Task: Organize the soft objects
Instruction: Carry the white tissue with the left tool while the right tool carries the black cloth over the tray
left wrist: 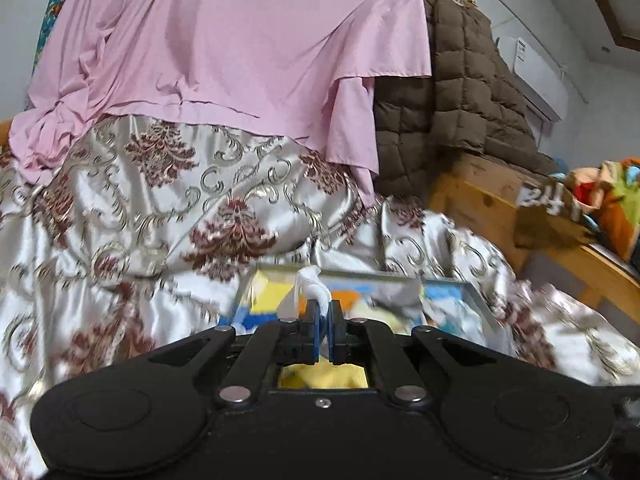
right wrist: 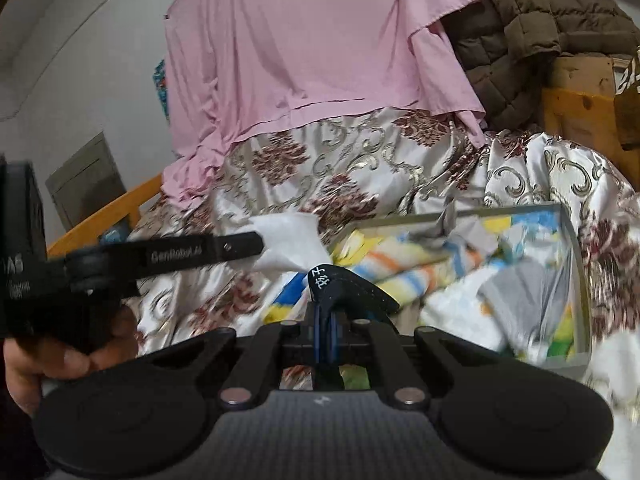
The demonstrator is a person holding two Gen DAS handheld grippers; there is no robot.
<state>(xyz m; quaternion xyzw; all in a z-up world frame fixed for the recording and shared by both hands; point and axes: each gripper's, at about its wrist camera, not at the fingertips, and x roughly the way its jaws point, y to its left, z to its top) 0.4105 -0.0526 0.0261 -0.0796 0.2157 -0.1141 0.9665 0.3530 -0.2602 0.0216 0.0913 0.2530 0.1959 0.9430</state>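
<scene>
My left gripper [left wrist: 324, 312] is shut on a white sock [left wrist: 314, 286]; in the right wrist view that sock [right wrist: 290, 242] hangs from the left gripper [right wrist: 260, 244] just left of a grey tray [right wrist: 576, 240]. The tray holds a pile of striped, yellow, white and grey soft items [right wrist: 400, 264]. My right gripper [right wrist: 325, 312] is shut on a dark navy sock [right wrist: 348, 286] with white lettering, held above the tray's near left part. In the left wrist view the tray [left wrist: 476, 296] lies just beyond the fingers.
The tray rests on a shiny floral bedspread [left wrist: 180, 200]. A pink sheet [left wrist: 240, 48] drapes over a heap behind it. A brown quilted jacket [left wrist: 460, 92] lies over a wooden bed frame [left wrist: 480, 208] at right. Colourful plush items [left wrist: 608, 196] sit far right.
</scene>
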